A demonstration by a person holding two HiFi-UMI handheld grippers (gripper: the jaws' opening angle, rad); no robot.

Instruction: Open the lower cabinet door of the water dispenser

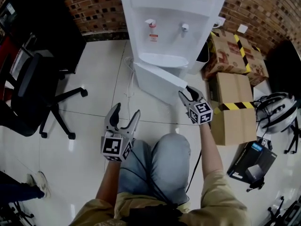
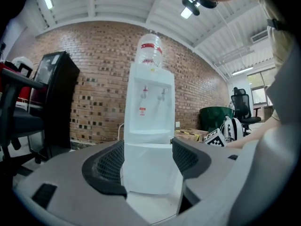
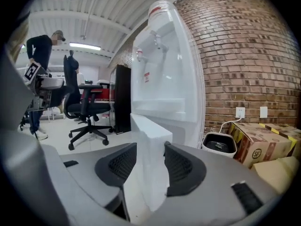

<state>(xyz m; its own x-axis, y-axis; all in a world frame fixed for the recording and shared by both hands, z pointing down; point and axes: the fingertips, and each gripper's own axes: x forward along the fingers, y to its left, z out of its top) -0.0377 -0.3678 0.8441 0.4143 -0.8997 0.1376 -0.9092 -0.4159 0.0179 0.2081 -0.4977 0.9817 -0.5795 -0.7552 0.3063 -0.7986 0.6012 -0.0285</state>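
Here, the white water dispenser is seen standing on the pale floor, with its back to a brick wall. Two small taps are set in its front, one with red on it and one white. In the left gripper view, a clear bottle is seen sitting on top of it.

The lower cabinet door is swung partly out from the bottom of the dispenser. It is joined to the body at the left side of the head view, and its free edge is turned out towards the person.

That free edge is gripped by the right gripper. In the right gripper view, the thick white edge of the door is seen between the two dark pads, and both pads are pressed against it.

The left gripper is held over the floor, just in front of the person's knee and well apart from the door. Its jaws are spread wide and nothing is held between them. In the left gripper view, only the far-off dispenser is seen through the gap.

A black office chair is placed to the left. Cardboard boxes with yellow and black tape are stacked to the right of the dispenser, and a white helmet is seen beyond them.
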